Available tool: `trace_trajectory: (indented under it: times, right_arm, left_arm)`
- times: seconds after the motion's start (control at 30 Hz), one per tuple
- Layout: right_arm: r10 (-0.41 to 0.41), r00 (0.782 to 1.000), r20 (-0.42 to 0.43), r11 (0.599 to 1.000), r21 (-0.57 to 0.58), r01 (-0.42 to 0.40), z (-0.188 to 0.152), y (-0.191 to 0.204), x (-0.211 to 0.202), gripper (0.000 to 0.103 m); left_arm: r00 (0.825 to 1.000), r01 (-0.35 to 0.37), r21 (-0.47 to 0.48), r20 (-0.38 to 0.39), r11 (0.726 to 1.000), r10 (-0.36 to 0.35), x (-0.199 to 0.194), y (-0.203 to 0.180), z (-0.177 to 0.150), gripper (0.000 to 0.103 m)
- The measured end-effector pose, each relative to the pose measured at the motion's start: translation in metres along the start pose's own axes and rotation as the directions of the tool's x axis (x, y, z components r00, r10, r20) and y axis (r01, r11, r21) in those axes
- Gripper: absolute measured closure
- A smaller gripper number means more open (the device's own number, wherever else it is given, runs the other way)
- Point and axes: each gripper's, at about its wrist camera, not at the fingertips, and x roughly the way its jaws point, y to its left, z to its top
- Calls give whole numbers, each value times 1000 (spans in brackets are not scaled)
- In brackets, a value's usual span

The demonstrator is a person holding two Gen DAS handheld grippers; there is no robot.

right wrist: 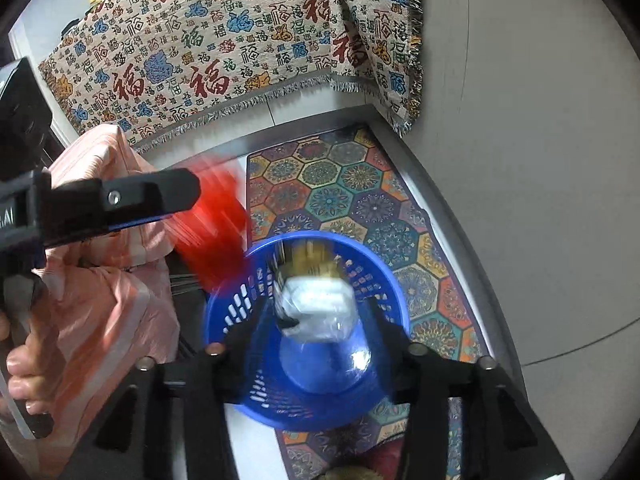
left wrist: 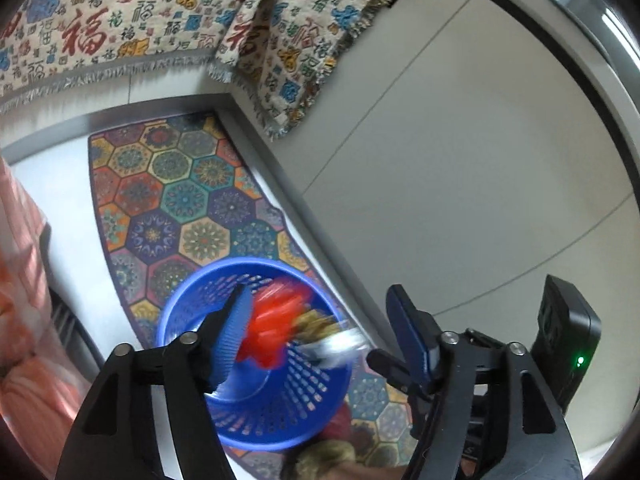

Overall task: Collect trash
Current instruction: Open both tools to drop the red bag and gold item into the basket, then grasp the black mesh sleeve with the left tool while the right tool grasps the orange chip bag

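Two views are examined. Left wrist view: the left gripper (left wrist: 320, 320) has its fingers spread wide, one blue-padded finger (left wrist: 234, 338) at left and the other (left wrist: 412, 336) at right, with nothing pinched between them. Directly below stands a blue perforated basket (left wrist: 320, 412) on a patterned rug (left wrist: 176, 200). A red, motion-blurred piece of trash (left wrist: 272, 328) shows over the basket mouth, beside a brownish item (left wrist: 316, 322) and a blurred silvery-white piece (left wrist: 340, 344). Whether the red piece is already inside the basket cannot be told from this view. A fringed cloth printed with characters (left wrist: 160, 20) hangs at top. Pink striped fabric (left wrist: 24, 280) sits at the left edge.

Right wrist view: the right gripper (right wrist: 316, 332) is over the same basket (right wrist: 236, 312); its fingertips are blurred against the blue wall, so whether they pinch anything cannot be told. A crumpled white and clear wrapper (right wrist: 320, 308) lies between them above the basket floor, with a tan object (right wrist: 312, 258) at the far rim. The red trash (right wrist: 212, 220) appears blurred just outside the basket's left rim, near the left gripper (right wrist: 152, 196), whose handle is held by a hand (right wrist: 20, 364). The rug (right wrist: 360, 200) runs beneath, the printed cloth (right wrist: 240, 40) hangs above, and the pink fabric (right wrist: 100, 300) lies left
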Motion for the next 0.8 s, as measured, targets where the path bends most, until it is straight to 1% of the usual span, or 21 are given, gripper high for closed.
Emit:
trace_trajectory:
  times: [0.1,0.2,0.27,0.33,0.37,0.47,0.57,0.6,0.67,0.7,0.73,0.77,0.8]
  right_arm:
    - [-1,1000,-3,1000,17,1,1,-3,2,52]
    - [-22,999,29,999,32,21,5,-5,-8,52]
    - [-41,997,62,998,40,38,9,-3,-19,49]
    - [-63,993,99,997,43,59,12,1,-33,49]
    - [-71,990,119,997,38,67,14,6,-41,48]
    - [-78,983,166,997,5,79,17,28,-62,48]
    - [-58,974,218,995,-61,73,18,65,-84,48]
    - [-43,970,238,993,-93,67,19,82,-91,48]
    - [-5,963,268,987,-154,48,18,114,-104,46]
    - [23,959,284,980,-194,34,16,135,-111,45]
    - [56,954,295,972,-233,15,14,156,-117,44]
    - [79,952,297,966,-259,1,11,170,-120,44]
    - [117,949,294,954,-300,-25,8,192,-123,44]
  left_arm:
    - [1000,-1,-12,12,1000,1,-8,3,0,30]
    - [998,-14,27,55,1000,12,-39,-9,-2,30]
    - [996,-17,67,94,998,11,-69,-19,-6,29]
    - [991,-41,94,134,995,29,-103,-26,-12,22]
    - [986,-56,104,159,993,39,-125,-26,-18,21]
    - [977,-107,91,194,990,88,-170,-14,-36,20]
    - [960,-198,46,211,979,185,-215,17,-66,18]
    - [950,-242,27,212,970,231,-230,32,-80,17]
    - [922,-330,-17,207,944,326,-255,62,-105,17]
    - [902,-380,-49,201,924,382,-268,79,-118,17]
    - [886,-415,-75,195,907,421,-280,93,-130,17]
    - [860,-462,-111,186,880,475,-297,112,-145,17]
    - [842,-492,-134,178,860,509,-305,124,-155,17]
